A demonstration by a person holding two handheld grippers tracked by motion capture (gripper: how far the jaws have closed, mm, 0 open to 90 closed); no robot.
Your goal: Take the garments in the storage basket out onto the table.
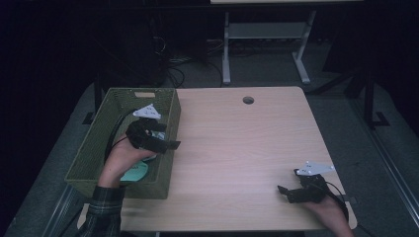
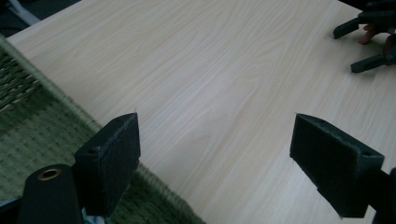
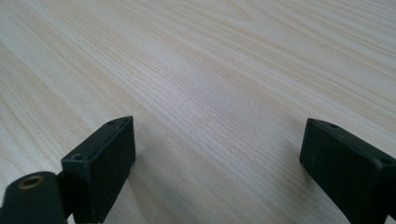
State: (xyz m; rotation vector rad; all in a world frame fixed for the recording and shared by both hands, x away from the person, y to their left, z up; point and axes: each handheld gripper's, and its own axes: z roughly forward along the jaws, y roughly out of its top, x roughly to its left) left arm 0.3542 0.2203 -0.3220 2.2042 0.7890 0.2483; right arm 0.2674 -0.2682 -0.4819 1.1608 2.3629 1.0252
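A green woven basket [image 1: 101, 140] stands on the left end of a light wooden table [image 1: 237, 143]. My left gripper [image 1: 168, 138] hangs over the basket's right wall, open, its jaws pointing out across the table. In the left gripper view this left gripper [image 2: 215, 140] has nothing between its jaws, and the basket rim [image 2: 37, 126] runs along the lower left. A teal object [image 1: 134, 174] lies inside the basket under the left hand. My right gripper [image 1: 288, 181] rests near the table's front right corner, open. In its own view the right gripper [image 3: 217, 144] sits over bare wood.
A round cable hole [image 1: 248, 100] sits near the table's far edge. Behind the table stand the white legs of another desk [image 1: 226, 49] and cables on the dark floor. In the left gripper view the right gripper [image 2: 366, 44] shows at the top right.
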